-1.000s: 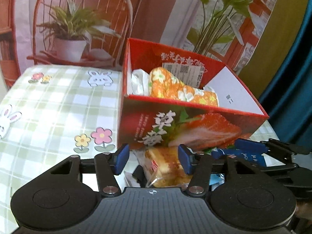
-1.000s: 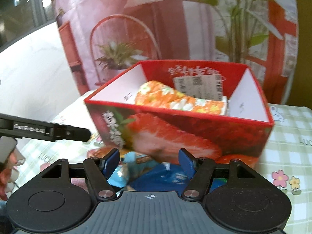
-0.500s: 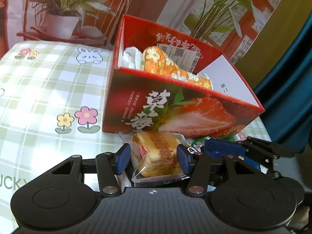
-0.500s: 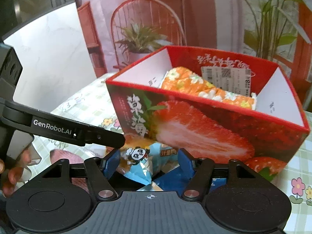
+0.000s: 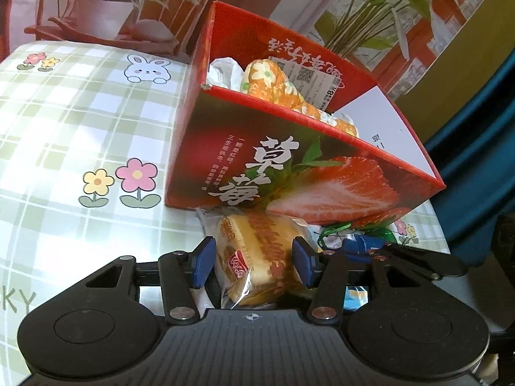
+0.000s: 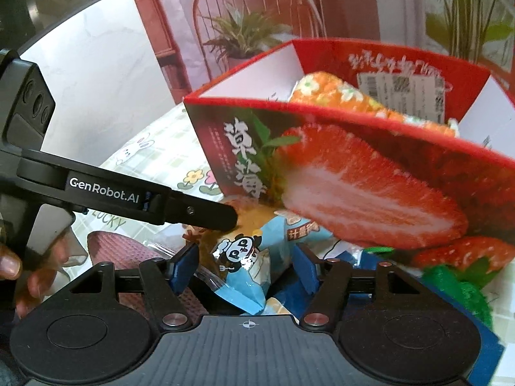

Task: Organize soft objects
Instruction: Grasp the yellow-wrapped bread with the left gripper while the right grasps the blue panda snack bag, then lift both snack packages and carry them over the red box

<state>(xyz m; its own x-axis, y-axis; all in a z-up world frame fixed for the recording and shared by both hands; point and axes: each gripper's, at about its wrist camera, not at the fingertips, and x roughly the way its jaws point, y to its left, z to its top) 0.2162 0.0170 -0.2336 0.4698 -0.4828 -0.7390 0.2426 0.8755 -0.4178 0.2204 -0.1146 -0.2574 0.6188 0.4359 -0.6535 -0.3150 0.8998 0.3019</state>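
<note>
Wrapped bread (image 5: 257,257) and panda packet (image 6: 248,257) lie before strawberry box (image 5: 305,173).

Box (image 5: 299,173): glossy printed cardboard, matt white inner walls. Bread packet (image 5: 257,257): clear, shiny plastic film. Panda snack bag (image 6: 248,257): glossy blue foil. Tablecloth (image 5: 80,122): smooth, slightly shiny vinyl. Left gripper (image 5: 251,262): matt black plastic, ribbed body
</note>
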